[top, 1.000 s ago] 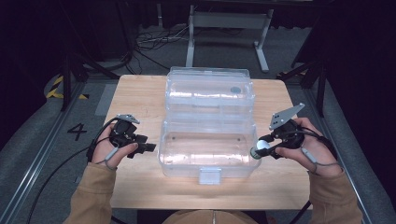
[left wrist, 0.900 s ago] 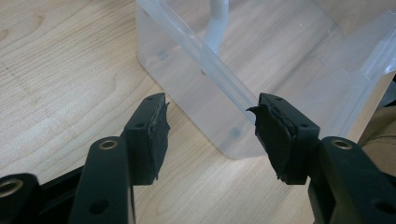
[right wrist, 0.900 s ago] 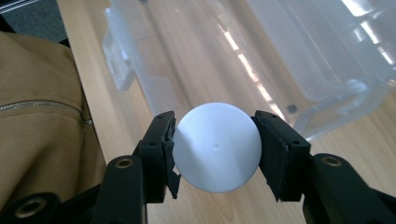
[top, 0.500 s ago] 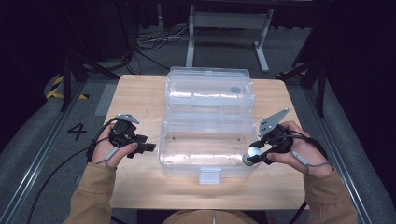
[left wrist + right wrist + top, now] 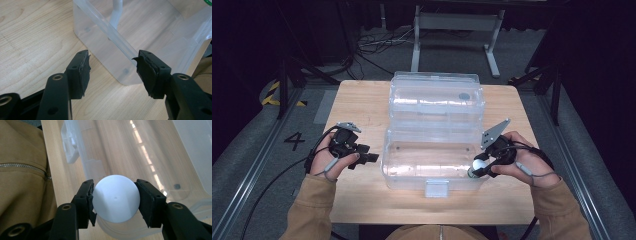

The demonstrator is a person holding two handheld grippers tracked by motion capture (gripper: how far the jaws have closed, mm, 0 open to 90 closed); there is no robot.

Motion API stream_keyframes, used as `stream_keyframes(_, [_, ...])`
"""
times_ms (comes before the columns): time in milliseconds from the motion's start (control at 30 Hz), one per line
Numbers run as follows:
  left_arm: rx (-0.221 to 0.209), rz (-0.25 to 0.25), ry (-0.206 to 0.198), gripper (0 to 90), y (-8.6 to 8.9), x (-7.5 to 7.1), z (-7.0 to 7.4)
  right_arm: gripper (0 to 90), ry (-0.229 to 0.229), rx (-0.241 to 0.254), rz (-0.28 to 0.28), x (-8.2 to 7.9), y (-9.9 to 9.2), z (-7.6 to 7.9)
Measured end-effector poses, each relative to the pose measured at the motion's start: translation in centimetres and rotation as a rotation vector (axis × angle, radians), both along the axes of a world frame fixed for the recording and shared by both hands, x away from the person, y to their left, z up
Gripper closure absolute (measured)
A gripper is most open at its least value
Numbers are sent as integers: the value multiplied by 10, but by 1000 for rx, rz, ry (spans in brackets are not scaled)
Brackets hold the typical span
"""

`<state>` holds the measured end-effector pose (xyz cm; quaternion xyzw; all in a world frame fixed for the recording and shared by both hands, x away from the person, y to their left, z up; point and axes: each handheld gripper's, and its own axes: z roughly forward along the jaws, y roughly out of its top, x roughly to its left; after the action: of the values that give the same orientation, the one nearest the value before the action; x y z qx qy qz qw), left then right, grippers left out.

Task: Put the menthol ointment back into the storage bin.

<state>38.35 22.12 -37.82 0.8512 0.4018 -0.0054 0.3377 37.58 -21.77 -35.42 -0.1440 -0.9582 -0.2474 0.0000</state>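
The right tongs (image 5: 115, 200) clamped a white ball (image 5: 115, 198) over the clear box's (image 5: 432, 165) right end, while the left tongs (image 5: 112, 72) stood apart, empty, beside the box on the desk (image 5: 362, 107).

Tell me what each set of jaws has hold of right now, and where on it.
The right gripper clamps a white ball across its middle, one pad on each side, over the clear box. The left gripper holds nothing; its jaws stand open.
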Motion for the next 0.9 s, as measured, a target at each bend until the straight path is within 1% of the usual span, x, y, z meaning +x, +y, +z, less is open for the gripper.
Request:
stream_keyframes(67, [1, 0, 1, 442, 0, 0, 0, 504, 1, 0, 6, 2, 1, -3])
stream_keyframes(133, [1, 1, 1, 442, 0, 0, 0, 504, 4, -17, 7, 4, 2, -6])
stream_keyframes(300, [0, 1, 1, 442, 0, 0, 0, 504, -8, -46, 23, 8, 4, -13])
stream_keyframes(333, [0, 1, 1, 442, 0, 0, 0, 504, -16, -50, 35, 9, 4, -14])
stream_keyframes(400, [0, 1, 1, 442, 0, 0, 0, 504, -8, -64, 30, 10, 4, -17])
stream_keyframes(433, [0, 1, 1, 442, 0, 0, 0, 504, -12, -63, 44, 12, 5, -19])
stream_keyframes(500, [-1, 3, 3, 442, 0, 0, 0, 504, 10, -78, 31, 13, 5, -21])
stream_keyframes(533, [1, 2, 3, 442, 0, 0, -1, 504, 9, -81, 36, 14, 6, -23])
stream_keyframes(567, [1, 2, 4, 442, 0, 0, -1, 504, 16, -91, 25, 14, 6, -23])
stream_keyframes(700, [2, 3, 5, 442, 0, 0, -1, 504, 23, -92, 37, 18, 6, -27])
stream_keyframes(767, [2, 4, 5, 442, 0, 0, -1, 504, 32, -107, 34, 20, 6, -31])
stream_keyframes(833, [1, 6, 6, 442, 1, 0, -2, 504, 33, -108, 36, 21, 6, -31])
stream_keyframes(900, [1, 5, 6, 442, 1, 0, -2, 504, 38, -118, 35, 22, 6, -33])
